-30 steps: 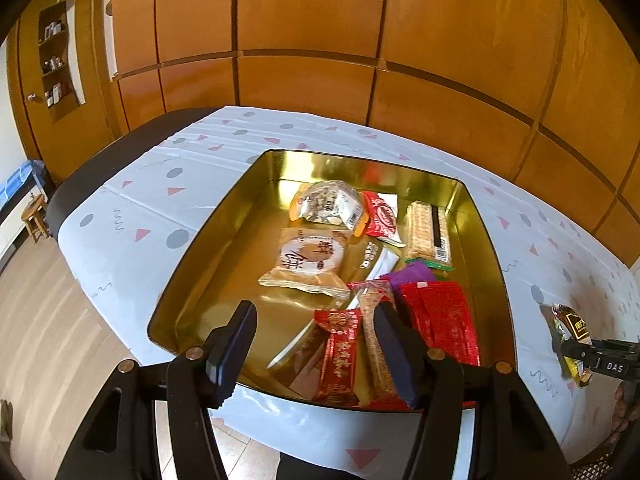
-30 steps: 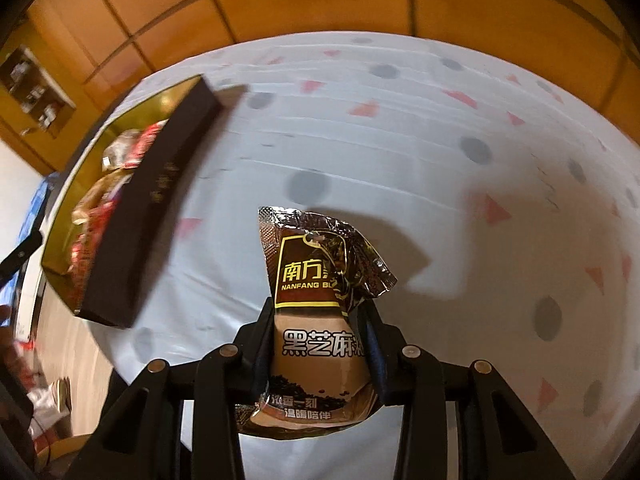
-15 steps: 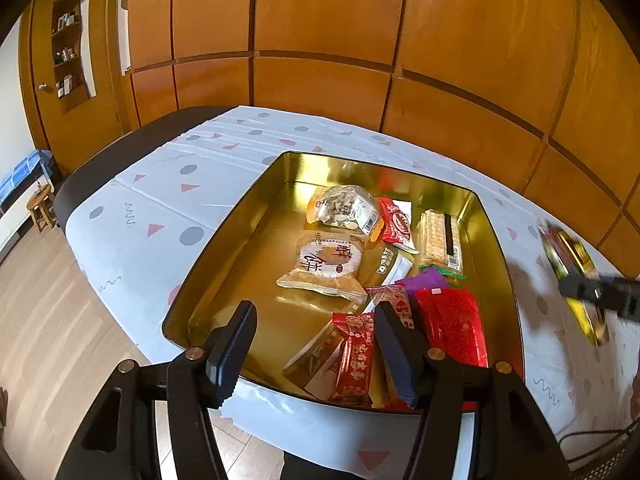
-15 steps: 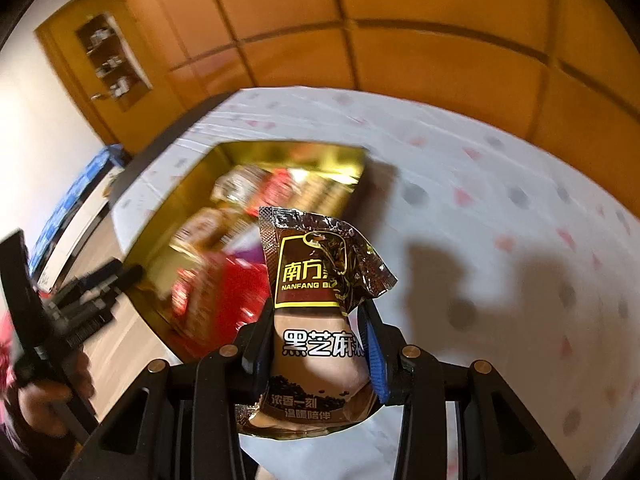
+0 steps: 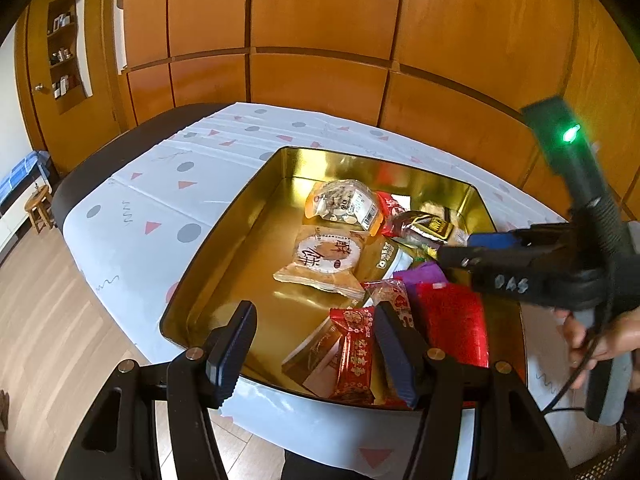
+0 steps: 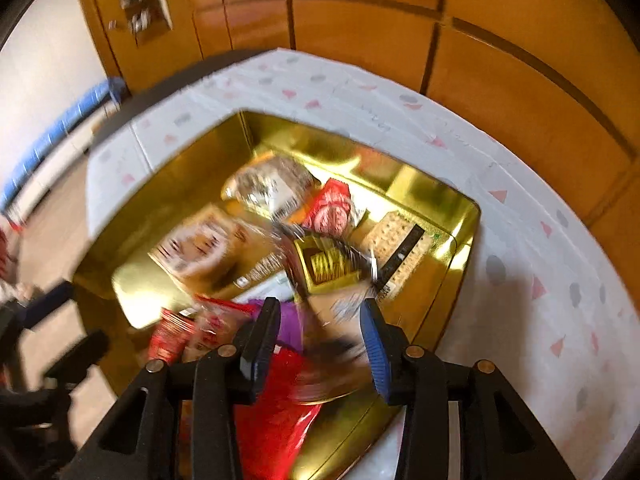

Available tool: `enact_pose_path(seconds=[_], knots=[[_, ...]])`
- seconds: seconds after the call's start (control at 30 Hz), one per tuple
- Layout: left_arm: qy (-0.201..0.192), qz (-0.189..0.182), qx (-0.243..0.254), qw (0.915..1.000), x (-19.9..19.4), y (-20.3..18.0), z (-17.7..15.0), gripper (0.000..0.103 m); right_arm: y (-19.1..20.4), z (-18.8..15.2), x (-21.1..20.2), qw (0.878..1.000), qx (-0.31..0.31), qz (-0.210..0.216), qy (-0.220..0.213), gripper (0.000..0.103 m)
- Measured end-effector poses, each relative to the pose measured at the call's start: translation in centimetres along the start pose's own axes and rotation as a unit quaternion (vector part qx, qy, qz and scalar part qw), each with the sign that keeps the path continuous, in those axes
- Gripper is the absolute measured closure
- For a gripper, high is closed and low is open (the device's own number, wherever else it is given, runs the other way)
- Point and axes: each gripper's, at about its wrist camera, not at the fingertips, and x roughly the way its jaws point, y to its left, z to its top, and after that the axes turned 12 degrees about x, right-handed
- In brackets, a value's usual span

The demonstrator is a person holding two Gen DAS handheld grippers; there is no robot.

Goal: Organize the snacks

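Your right gripper (image 6: 320, 336) has its jaws apart over the tin's (image 5: 224, 232) right side, the brown packet (image 5: 424, 228) dropping among the snacks. Left gripper (image 5: 312, 344) waits spread, empty. Next: pull clear.

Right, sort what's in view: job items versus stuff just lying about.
Job: gold tin, brown sachet, pastry pack, red packet, right tongs, open over the tin.
Lying about: wooden stool, wall shelf.
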Motion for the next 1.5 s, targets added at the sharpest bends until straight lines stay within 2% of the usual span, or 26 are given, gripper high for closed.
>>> enact_pose_path(seconds=[0.07,0.13,0.27,0.6,0.7,0.77,0.83,1.07,1.2,1.33,1.5], knots=[[0.002,-0.001,0.001,1.0,0.1,-0.1,0.0,0.041,-0.1,-0.5,0.2,1.0,-0.008,0.0,0.006,0.062],[0.002,-0.002,0.001,1.0,0.3,-0.1,0.0,0.041,0.1,-0.9,0.4,1.0,-0.02,0.001,0.01,0.073],[0.003,-0.002,0.003,1.0,0.2,-0.2,0.0,0.041,0.5,-1.7,0.8,0.999,-0.04,-0.017,0.012,0.083],[0.004,0.0,0.008,1.0,0.0,-0.7,0.1,0.041,-0.2,-2.1,0.7,1.0,-0.002,-0.005,0.001,0.083],[0.001,0.003,0.011,0.9999,-0.2,-0.8,0.1,0.041,-0.1,-2.5,-0.4,1.0,0.007,0.007,-0.021,0.082],[-0.002,0.006,0.012,0.9999,-0.3,-1.0,0.2,0.041,-0.2,-2.9,-1.7,0.999,0.019,0.013,-0.042,0.077],[-0.008,0.008,0.015,0.9998,-0.6,-1.3,0.2,0.041,-0.3,-3.6,-2.9,0.998,0.03,0.012,-0.061,0.066],[-0.034,0.008,0.024,0.9991,-1.7,-2.7,0.1,0.041,-2.1,-6.9,-6.7,0.989,0.098,0.003,-0.109,0.059],[-0.049,0.001,0.025,0.9985,-2.4,-3.8,0.1,0.041,-3.1,-9.8,-9.0,0.98,0.132,-0.023,-0.144,0.047],[-0.057,-0.002,0.032,0.9978,-3.0,-5.0,-0.3,0.041,-3.8,-11.9,-10.3,0.974,0.147,-0.043,-0.165,0.045],[-0.06,0.004,0.04,0.9974,-3.6,-6.0,-0.6,0.041,-4.4,-13.0,-11.1,0.968,0.164,-0.056,-0.182,0.043]])
